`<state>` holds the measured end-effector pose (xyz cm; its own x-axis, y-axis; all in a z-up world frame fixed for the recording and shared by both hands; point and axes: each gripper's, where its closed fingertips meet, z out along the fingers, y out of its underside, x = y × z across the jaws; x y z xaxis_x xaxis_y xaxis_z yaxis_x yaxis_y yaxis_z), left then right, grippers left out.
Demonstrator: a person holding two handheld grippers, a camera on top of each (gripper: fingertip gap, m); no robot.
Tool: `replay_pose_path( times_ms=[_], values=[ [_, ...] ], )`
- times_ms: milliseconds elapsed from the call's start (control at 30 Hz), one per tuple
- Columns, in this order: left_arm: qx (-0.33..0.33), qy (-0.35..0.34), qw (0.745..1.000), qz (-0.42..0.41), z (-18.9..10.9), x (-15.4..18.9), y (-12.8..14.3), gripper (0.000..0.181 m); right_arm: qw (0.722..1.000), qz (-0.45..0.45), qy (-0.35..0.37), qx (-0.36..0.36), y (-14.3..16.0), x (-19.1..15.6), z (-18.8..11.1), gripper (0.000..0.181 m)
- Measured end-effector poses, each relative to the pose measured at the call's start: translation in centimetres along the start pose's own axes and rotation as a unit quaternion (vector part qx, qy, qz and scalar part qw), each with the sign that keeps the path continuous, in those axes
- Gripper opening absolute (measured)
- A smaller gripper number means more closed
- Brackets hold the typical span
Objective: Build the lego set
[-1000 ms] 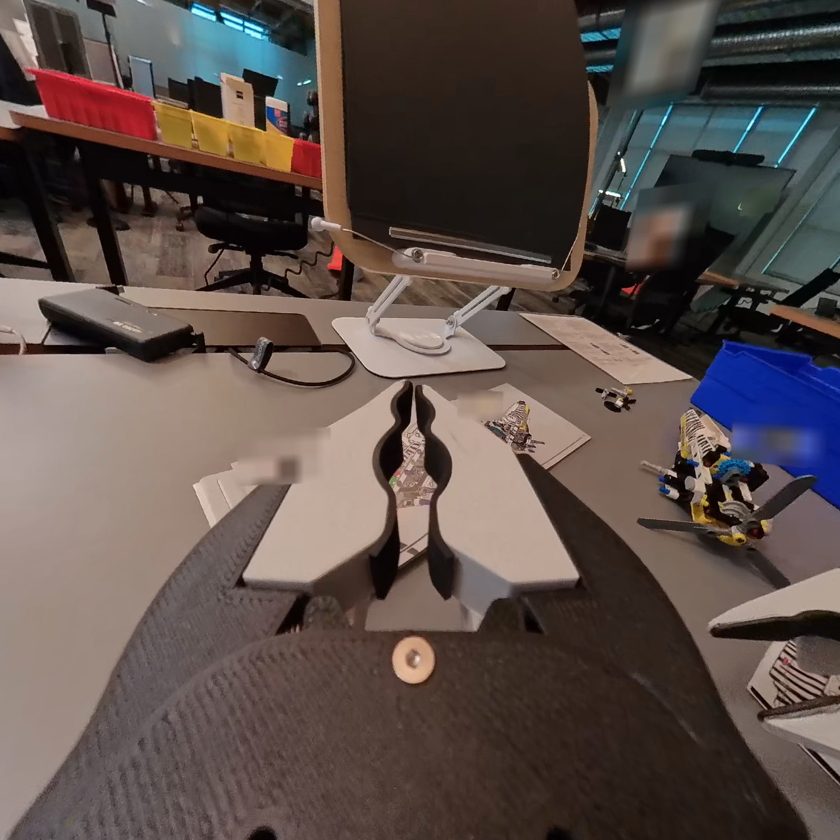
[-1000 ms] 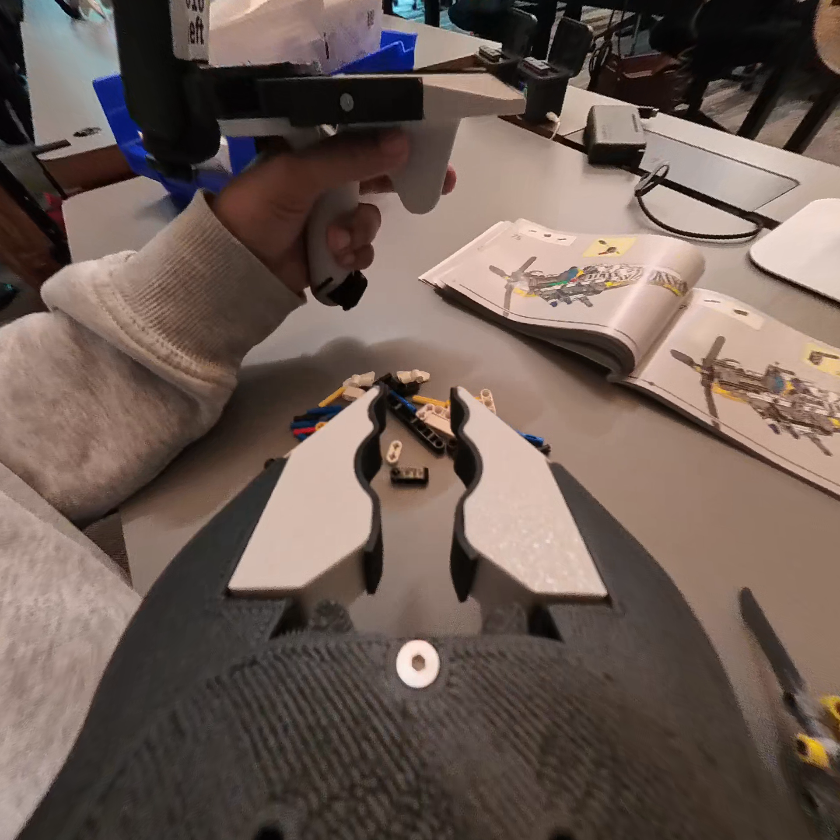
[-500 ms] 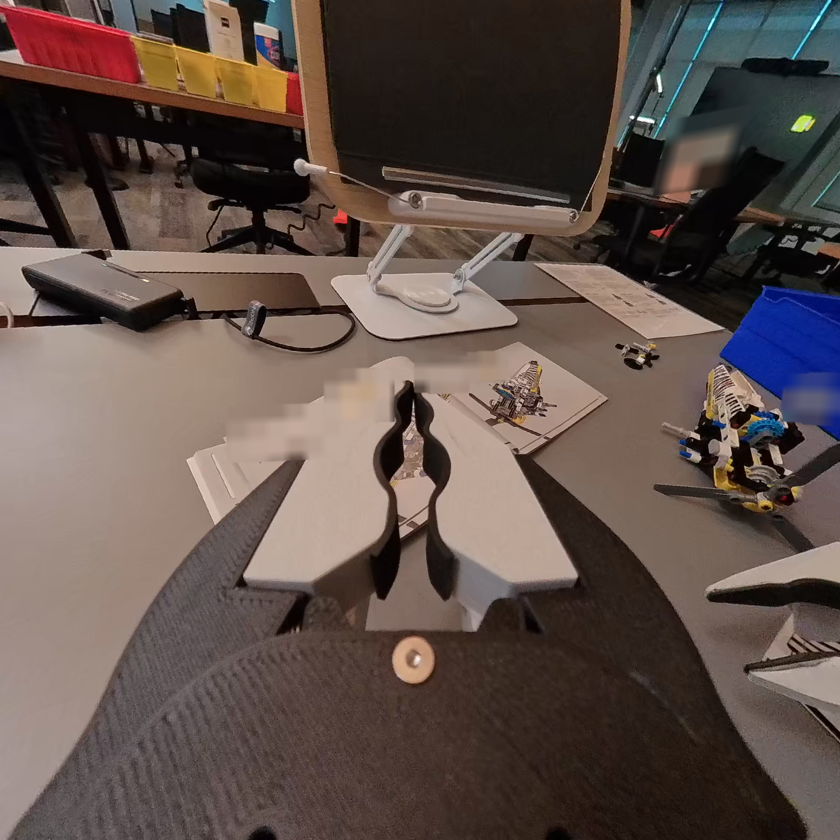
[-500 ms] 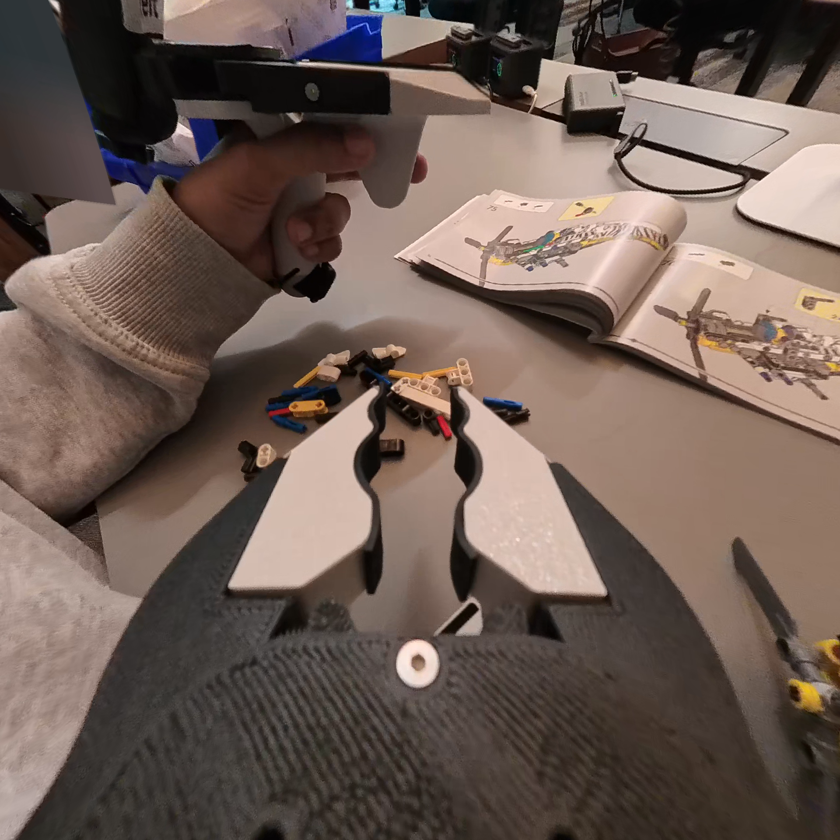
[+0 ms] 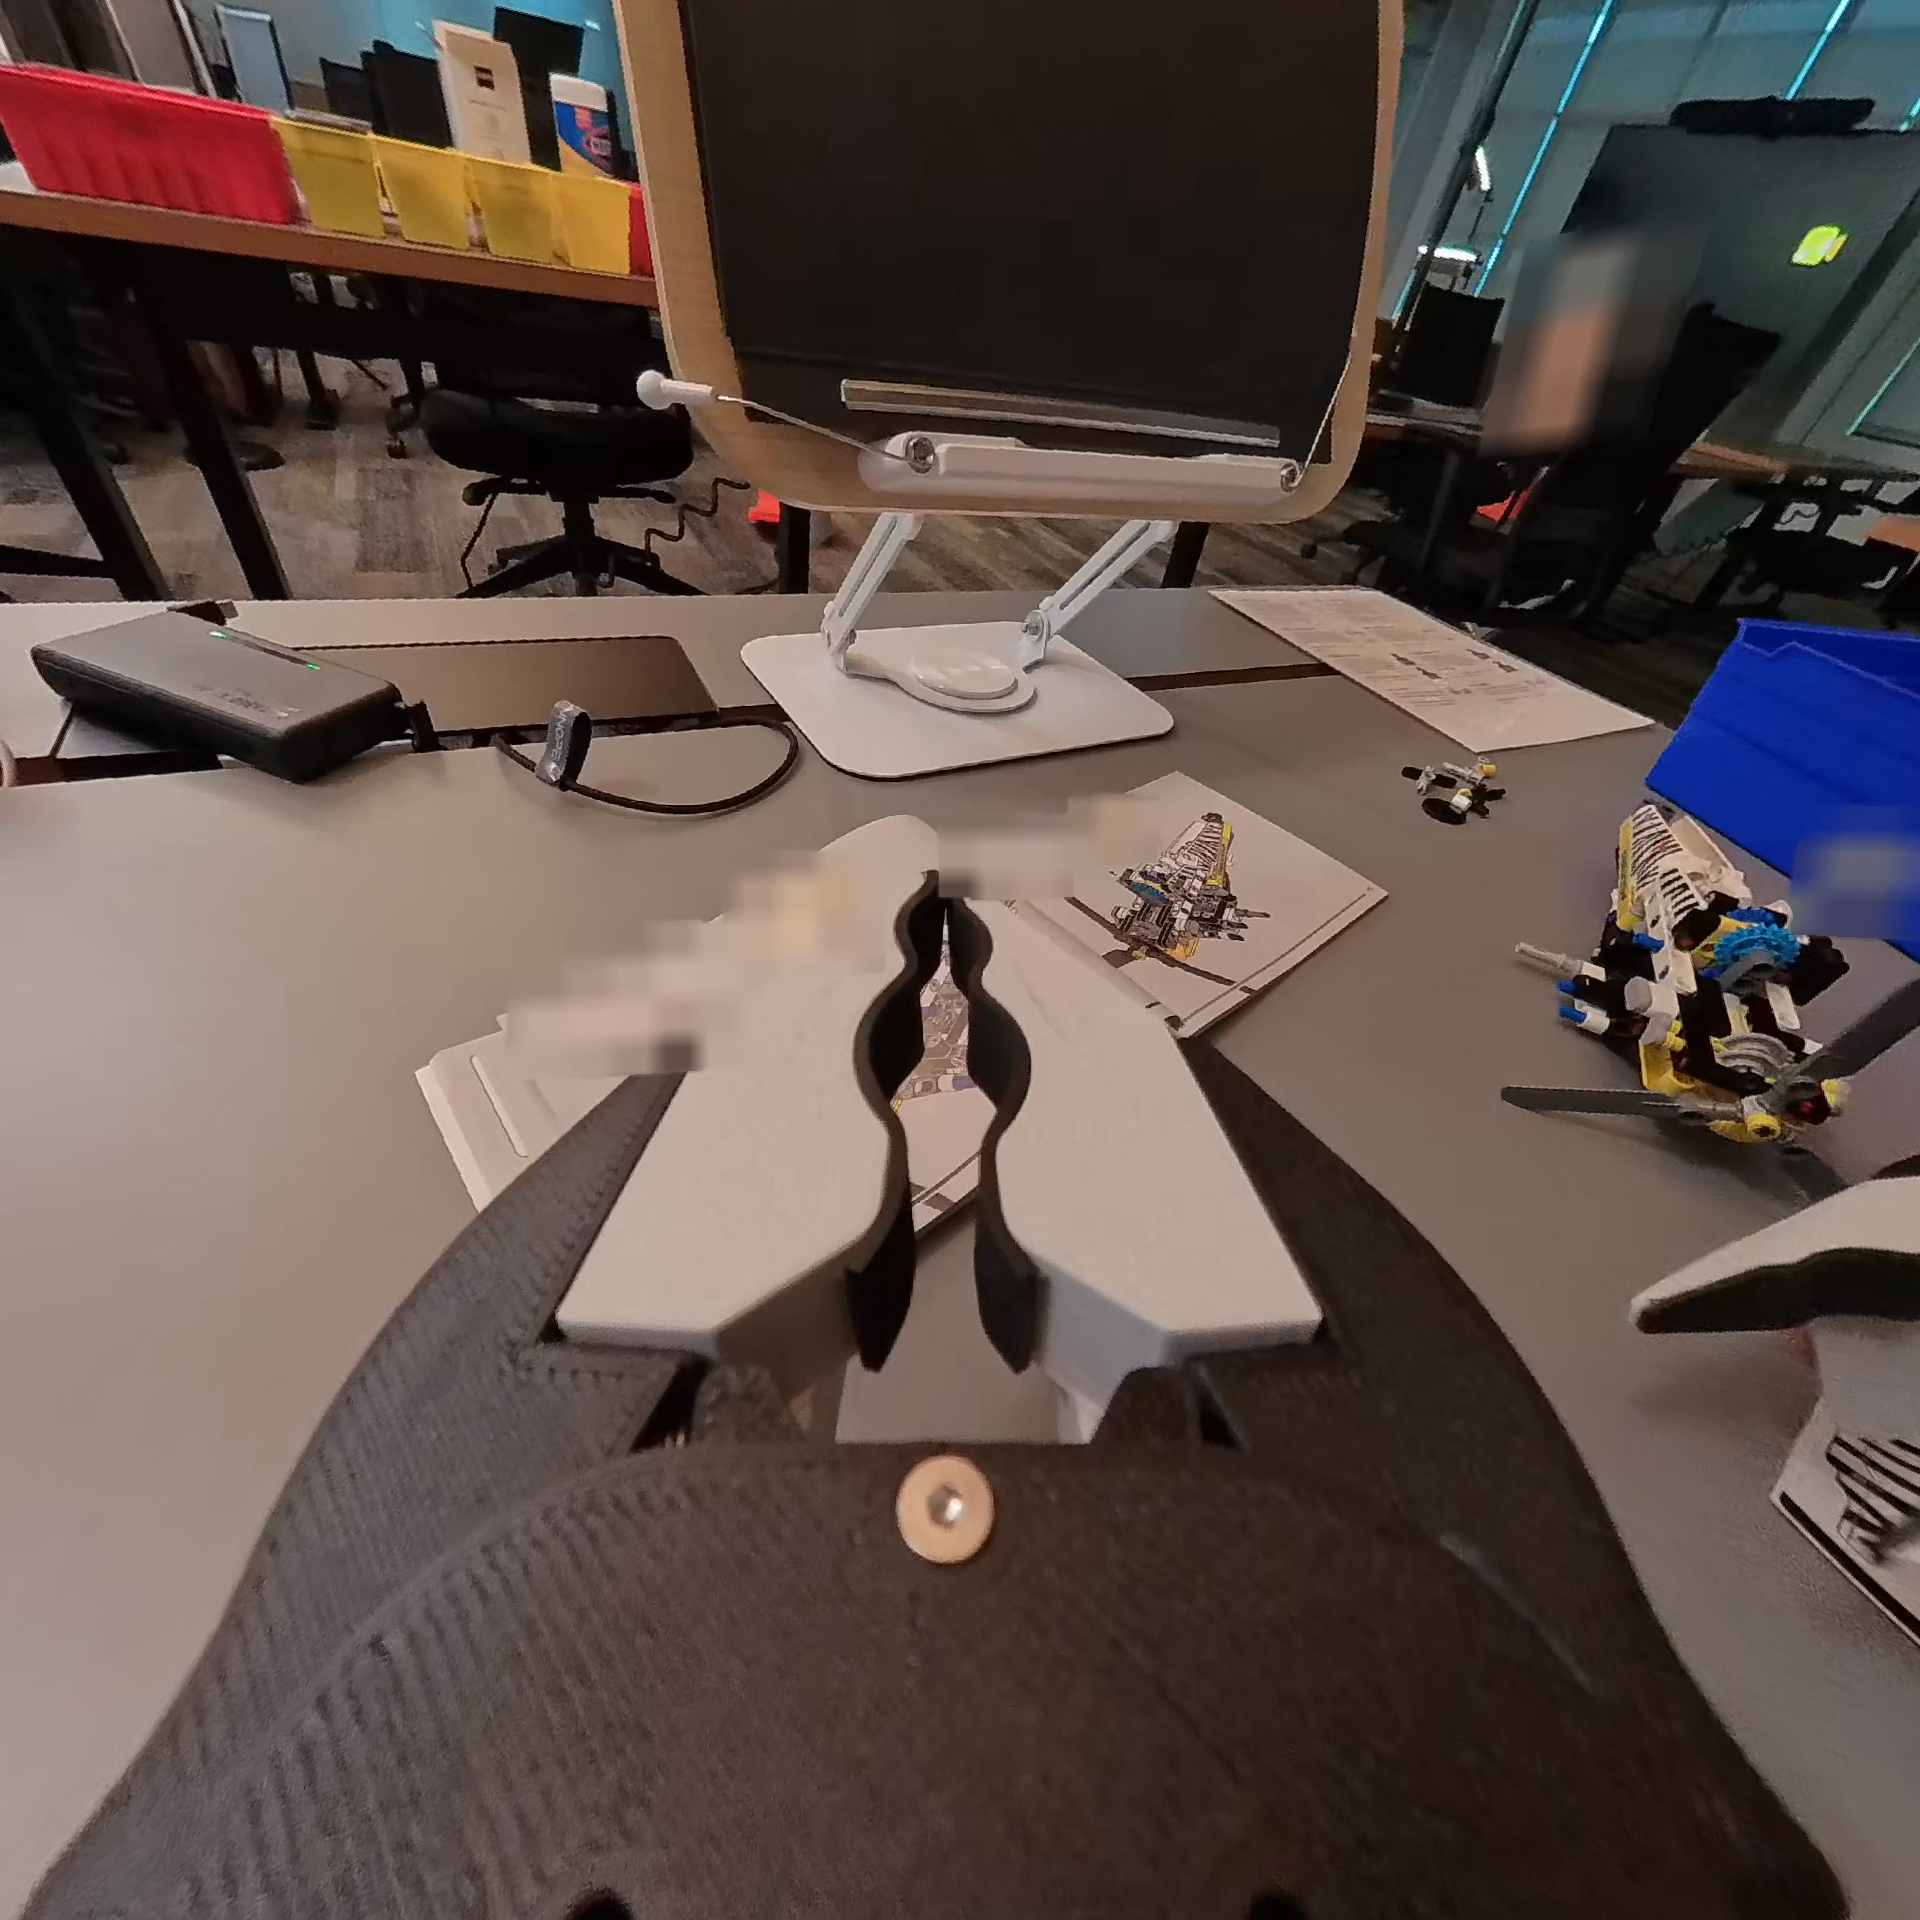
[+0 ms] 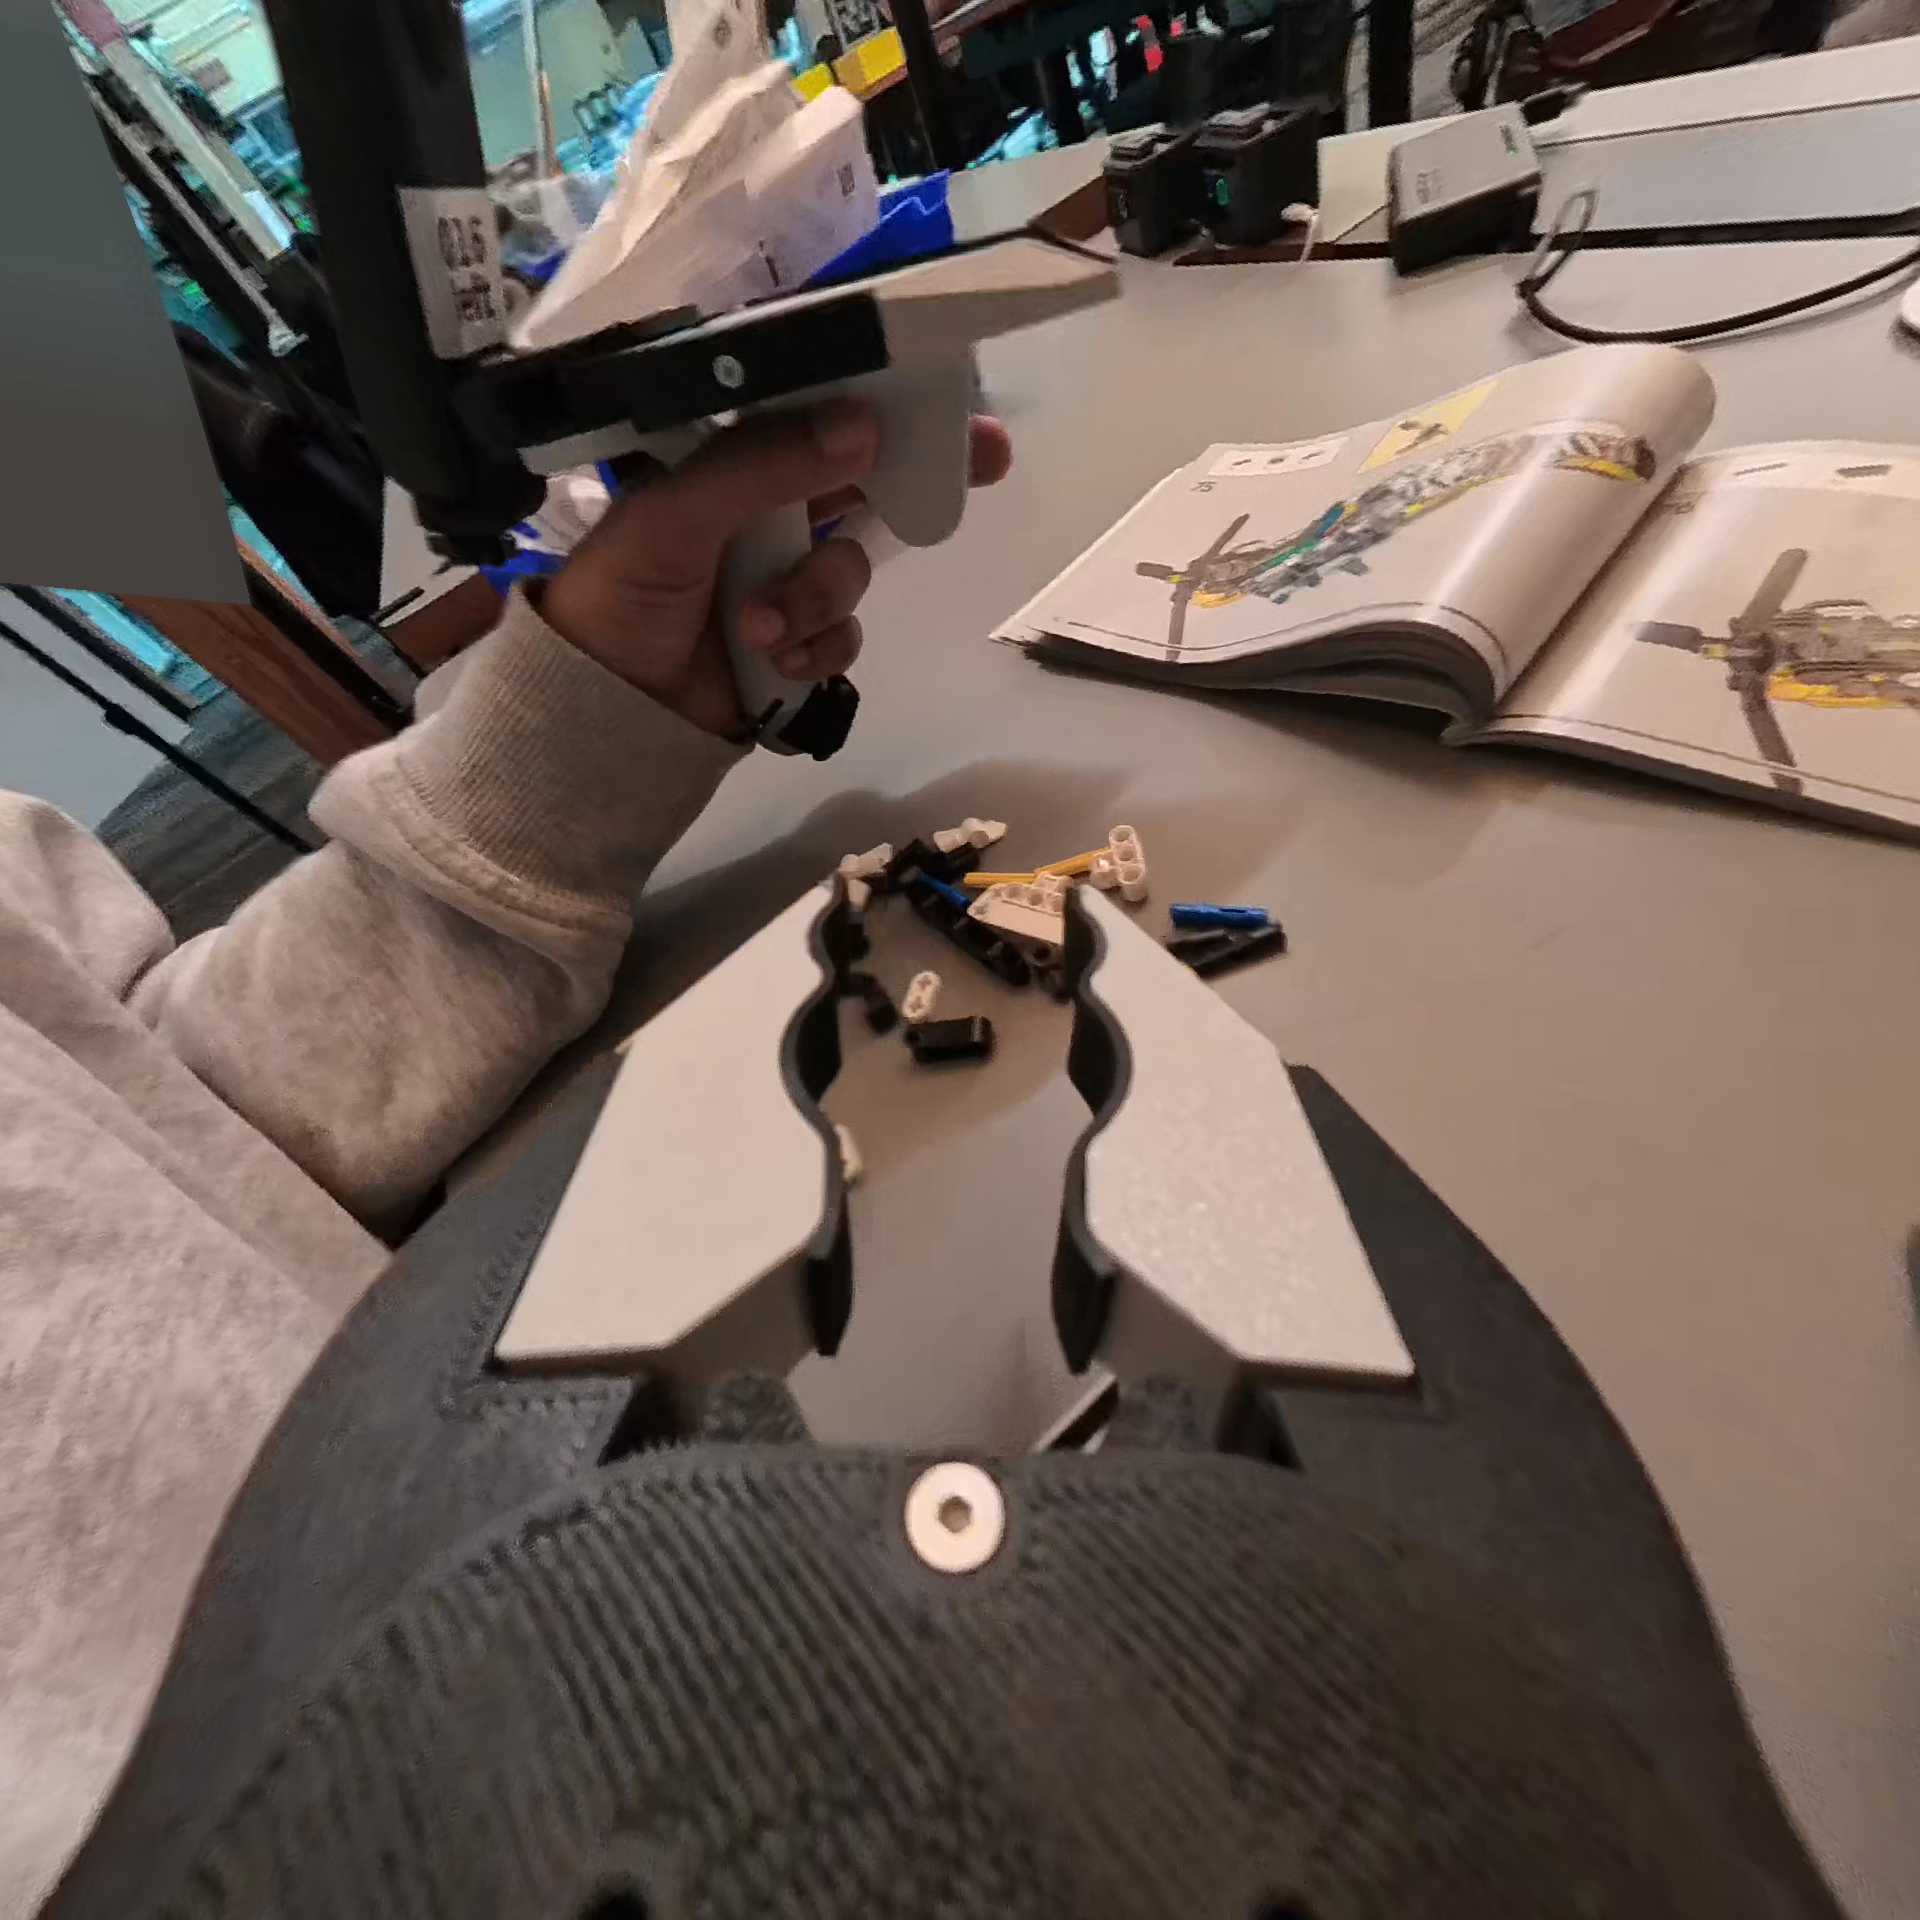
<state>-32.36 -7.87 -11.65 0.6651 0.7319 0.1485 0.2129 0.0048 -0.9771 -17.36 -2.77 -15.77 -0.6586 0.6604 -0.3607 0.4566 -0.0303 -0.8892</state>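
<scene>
The right tongs (image 6: 956, 904), matte grey plates with wavy black inner edges, hang spread wide and empty over a loose scatter of small plastic lego pieces (image 6: 1023, 909) in black, white, blue and yellow on the smooth grey bench (image 6: 1507, 1091). The left tongs (image 5: 943, 894), tips nearly touching and holding nothing, point across an open, glossy instruction booklet (image 5: 1216, 914). To its right sits the part-built lego model (image 5: 1704, 997), yellow, black and white with a blue gear and long dark propeller blades, beside a blue plastic bin (image 5: 1808, 717). A hand (image 6: 727, 561) in a ribbed, fleecy sleeve grips the left tool's pistol handle.
</scene>
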Motion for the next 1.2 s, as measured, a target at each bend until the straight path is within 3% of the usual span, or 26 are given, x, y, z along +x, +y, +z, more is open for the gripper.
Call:
replay_pose_path(
  times_ms=[133, 333, 567, 933, 1200],
  values=[
    [0.004, -0.003, 1.0, 0.0, 0.0, -0.2, -0.1, 0.0, 0.999, -0.042, 0.008, -0.007, -1.2, -1.3, -0.5, 0.041],
    [0.012, 0.004, 1.0, -0.014, -0.2, -0.2, -0.3, 0.0, 0.981, -0.115, 0.067, -0.141, 3.3, -0.3, 1.6, 0.038],
    [0.016, 0.019, 0.999, -0.024, -0.2, 0.3, -0.5, 0.0, 0.959, -0.15, 0.106, -0.216, 5.7, 0.2, 3.3, 0.038],
    [0.024, 0.027, 0.999, -0.032, -0.4, 0.5, -0.8, 0.0, 0.963, -0.113, 0.113, -0.217, 6.3, 0.5, 3.1, 0.021],
    [0.006, 0.04, 0.999, 0.002, 0.0, 1.6, -0.2, 0.005, 0.977, -0.128, 0.131, -0.114, 1.8, 0.0, 0.4, 0.021]
  ],
)
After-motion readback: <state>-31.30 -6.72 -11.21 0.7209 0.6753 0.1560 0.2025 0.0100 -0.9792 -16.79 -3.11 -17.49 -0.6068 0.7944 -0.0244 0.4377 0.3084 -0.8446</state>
